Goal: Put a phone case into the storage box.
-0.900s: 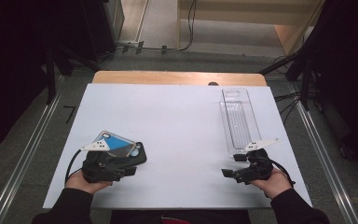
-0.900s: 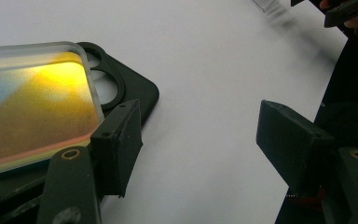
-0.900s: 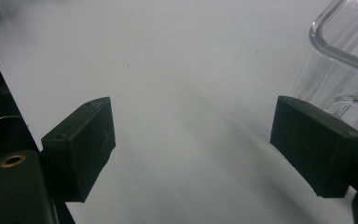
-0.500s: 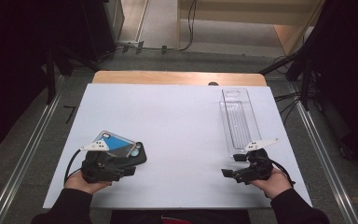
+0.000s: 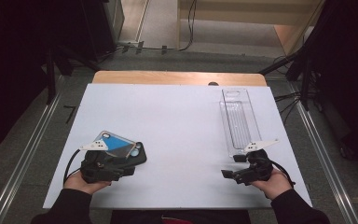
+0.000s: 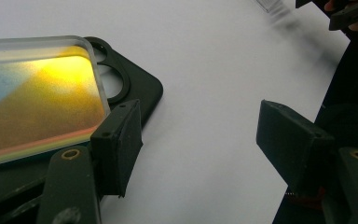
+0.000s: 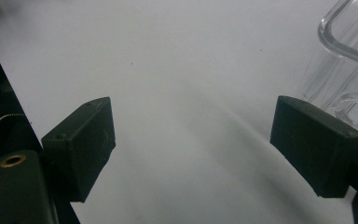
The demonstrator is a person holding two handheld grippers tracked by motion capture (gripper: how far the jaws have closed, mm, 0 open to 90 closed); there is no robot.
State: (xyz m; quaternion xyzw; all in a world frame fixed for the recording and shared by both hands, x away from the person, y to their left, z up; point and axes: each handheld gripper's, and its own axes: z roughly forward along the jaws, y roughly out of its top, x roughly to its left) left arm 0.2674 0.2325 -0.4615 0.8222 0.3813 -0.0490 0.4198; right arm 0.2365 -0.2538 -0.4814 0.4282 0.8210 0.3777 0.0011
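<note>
Open tool (image 7: 193, 149) beside, seemingly, clear tray (image 7: 340, 56)

Both hands rest low at the near edge of the white rectangular table top (image 5: 177, 116), well apart. Left hand (image 5: 81, 182) at its near-left corner holds the left gripper (image 6: 200, 140), jaws parted, nothing between. Right hand (image 5: 275, 182) near its near-right corner holds the right gripper (image 7: 193, 144), jaws wide, empty.

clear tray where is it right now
High view: the clear tray lies lengthwise on the white table's right side, its near end just ahead of the right gripper.
</note>
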